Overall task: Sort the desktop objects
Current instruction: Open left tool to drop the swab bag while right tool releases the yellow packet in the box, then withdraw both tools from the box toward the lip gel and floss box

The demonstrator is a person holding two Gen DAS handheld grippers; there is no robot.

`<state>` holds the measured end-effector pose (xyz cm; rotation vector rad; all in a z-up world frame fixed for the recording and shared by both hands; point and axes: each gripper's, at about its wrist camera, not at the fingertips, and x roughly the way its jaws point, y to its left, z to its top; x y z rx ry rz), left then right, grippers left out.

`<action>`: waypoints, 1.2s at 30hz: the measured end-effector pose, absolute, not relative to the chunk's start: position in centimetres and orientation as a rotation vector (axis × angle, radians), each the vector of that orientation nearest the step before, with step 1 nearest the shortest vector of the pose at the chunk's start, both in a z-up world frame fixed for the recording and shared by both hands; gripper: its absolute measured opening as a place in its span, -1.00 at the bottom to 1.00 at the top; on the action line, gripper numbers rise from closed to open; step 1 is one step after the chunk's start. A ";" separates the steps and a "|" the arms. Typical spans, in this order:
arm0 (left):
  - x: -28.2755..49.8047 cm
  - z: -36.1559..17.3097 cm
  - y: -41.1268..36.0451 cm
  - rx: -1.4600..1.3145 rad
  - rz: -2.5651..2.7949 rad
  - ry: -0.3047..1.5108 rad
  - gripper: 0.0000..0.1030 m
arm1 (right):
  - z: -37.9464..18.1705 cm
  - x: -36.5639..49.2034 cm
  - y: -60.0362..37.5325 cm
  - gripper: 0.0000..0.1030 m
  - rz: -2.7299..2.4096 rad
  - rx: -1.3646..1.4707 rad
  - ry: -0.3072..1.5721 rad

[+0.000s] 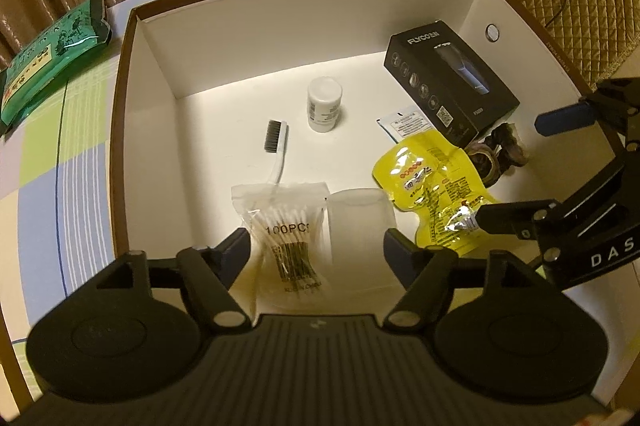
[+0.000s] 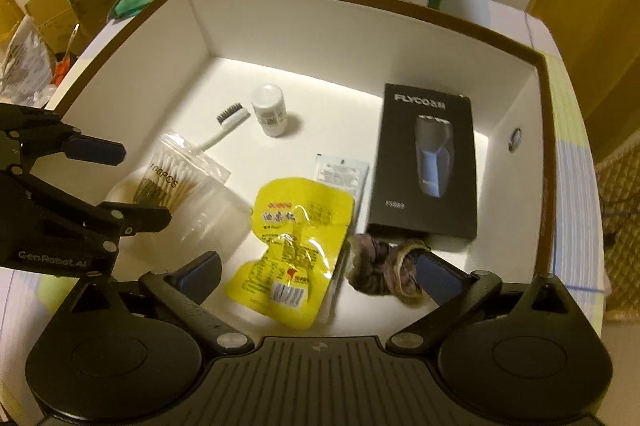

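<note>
Currently both claws, left claw (image 1: 316,246) and right claw (image 2: 318,272), hover wide open holding nothing above the white box (image 1: 320,6), where cotton swabs (image 1: 286,226), yellow pouch (image 2: 300,238), shaver box (image 2: 426,162) and bottle (image 1: 325,104) lie loose, probably gathered for sorting.

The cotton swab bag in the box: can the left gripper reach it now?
Probably yes. The left gripper is open and hovers over the cotton swab bag, which lies flat with nothing on top; only the clear plastic cup lies close beside it.
</note>
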<state>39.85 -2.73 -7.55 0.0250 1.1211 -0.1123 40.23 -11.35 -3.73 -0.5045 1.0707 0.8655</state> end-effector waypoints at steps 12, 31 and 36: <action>38.9 -5.9 -3.4 0.043 -0.091 1.092 0.64 | -2.4 40.3 -12.8 0.96 0.840 -0.427 1.083; 35.8 -2.5 -3.7 0.022 -0.052 1.031 0.70 | 0.9 37.9 -14.9 0.96 0.838 -0.355 1.015; 34.4 -1.5 -3.9 0.019 -0.042 1.007 0.70 | 1.8 36.6 -15.5 0.96 0.841 -0.351 0.988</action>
